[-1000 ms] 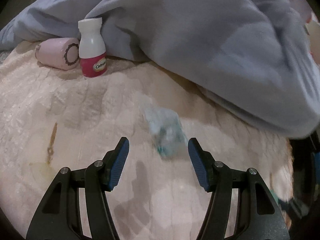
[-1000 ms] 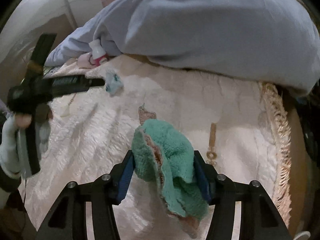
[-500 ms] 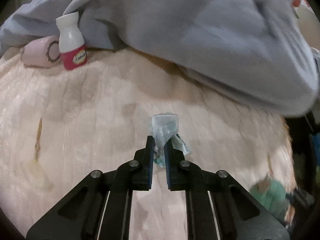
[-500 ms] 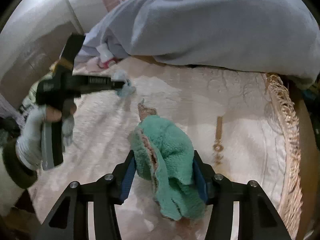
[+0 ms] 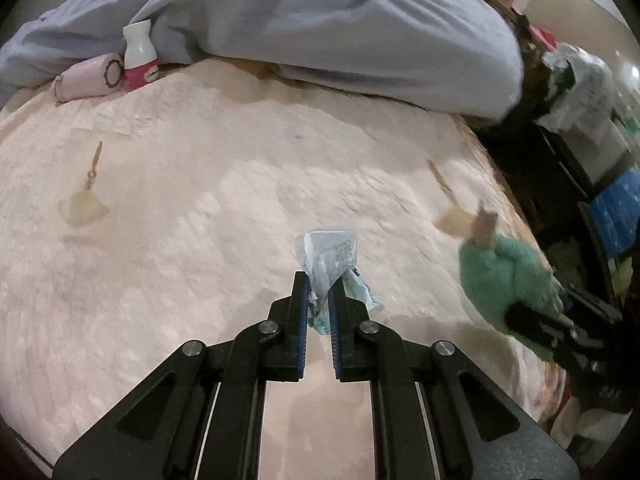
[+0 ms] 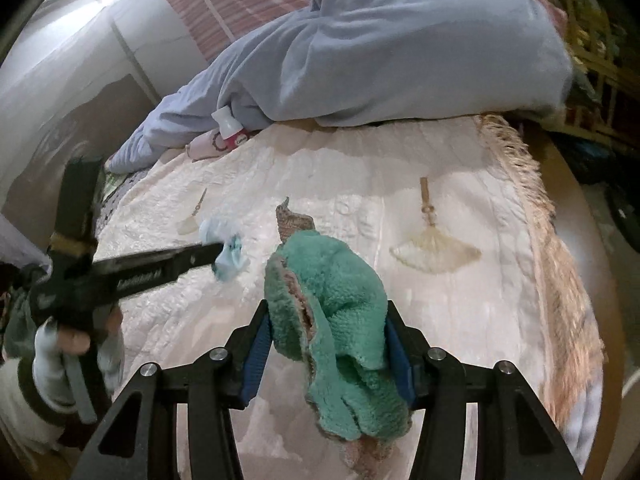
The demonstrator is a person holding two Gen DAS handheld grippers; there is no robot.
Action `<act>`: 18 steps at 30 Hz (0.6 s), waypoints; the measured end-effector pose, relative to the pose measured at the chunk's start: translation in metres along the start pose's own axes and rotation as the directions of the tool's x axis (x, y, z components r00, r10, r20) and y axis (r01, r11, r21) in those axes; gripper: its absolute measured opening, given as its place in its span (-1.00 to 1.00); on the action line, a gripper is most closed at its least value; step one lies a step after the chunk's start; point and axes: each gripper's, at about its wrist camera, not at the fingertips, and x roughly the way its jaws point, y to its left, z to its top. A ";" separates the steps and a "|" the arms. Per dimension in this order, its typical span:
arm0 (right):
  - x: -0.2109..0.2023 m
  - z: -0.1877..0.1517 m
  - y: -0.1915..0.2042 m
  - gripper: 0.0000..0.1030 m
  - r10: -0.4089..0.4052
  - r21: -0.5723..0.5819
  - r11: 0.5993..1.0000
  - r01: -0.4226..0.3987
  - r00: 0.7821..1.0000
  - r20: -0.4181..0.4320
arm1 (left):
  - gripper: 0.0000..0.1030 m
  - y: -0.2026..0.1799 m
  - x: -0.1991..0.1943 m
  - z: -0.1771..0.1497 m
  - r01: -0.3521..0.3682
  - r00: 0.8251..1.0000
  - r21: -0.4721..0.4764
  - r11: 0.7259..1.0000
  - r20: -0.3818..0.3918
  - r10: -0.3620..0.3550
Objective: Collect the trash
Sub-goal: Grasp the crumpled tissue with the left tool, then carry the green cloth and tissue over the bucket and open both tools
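A crumpled pale blue-green wrapper is pinched in my left gripper, held above the cream bedspread. From the right wrist view the same wrapper hangs at the tip of the left gripper, which a gloved hand holds. My right gripper is shut on a bunched green fluffy cloth that fills the gap between its blue pads. That green cloth also shows at the right of the left wrist view.
A white bottle with a pink label and a pink pouch lie at the far edge under a blue-grey duvet. The bedspread's fringed edge runs down the right. Dark furniture and clutter stand beyond it.
My left gripper shut on the wrapper and lifted it off the bed, moving toward the right. The right gripper with the green cloth shifted a little and rose.
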 end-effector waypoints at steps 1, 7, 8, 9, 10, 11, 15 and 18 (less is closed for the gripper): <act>-0.004 -0.004 0.003 -0.02 -0.004 0.003 1.000 0.004 1.000 0.004 | -0.86 -0.005 -0.003 -0.006 0.003 1.000 0.005 1.000 -0.001 -0.003; -0.024 -0.022 0.017 -0.01 -0.048 0.002 0.999 0.048 0.999 0.023 | -0.86 -0.031 -0.015 -0.026 -0.007 1.000 0.054 0.998 0.005 0.006; -0.027 -0.025 0.018 -0.01 -0.043 0.008 0.999 0.043 0.999 0.025 | -0.86 -0.036 -0.018 -0.029 -0.008 1.000 0.066 0.998 0.010 0.007; -0.029 -0.027 0.019 -0.01 -0.043 0.011 0.999 0.043 0.999 0.026 | -0.86 -0.040 -0.019 -0.031 -0.006 1.000 0.074 0.997 0.013 0.005; -0.033 -0.030 0.019 -0.01 -0.047 0.015 0.999 0.046 0.998 0.030 | -0.86 -0.045 -0.021 -0.033 -0.008 1.000 0.084 0.996 0.015 0.007; -0.034 -0.031 0.019 -0.01 -0.048 0.017 0.999 0.047 0.998 0.031 | -0.86 -0.049 -0.023 -0.035 -0.010 1.000 0.093 0.996 0.016 0.009; -0.041 -0.038 0.017 -0.01 -0.051 0.038 0.998 0.049 0.998 0.037 | -0.86 -0.066 -0.029 -0.044 -0.012 1.000 0.132 0.991 0.024 0.009; -0.049 -0.044 0.013 -0.01 -0.056 0.050 0.997 0.054 0.998 0.042 | -0.86 -0.078 -0.031 -0.047 -0.008 1.000 0.157 0.988 0.029 0.003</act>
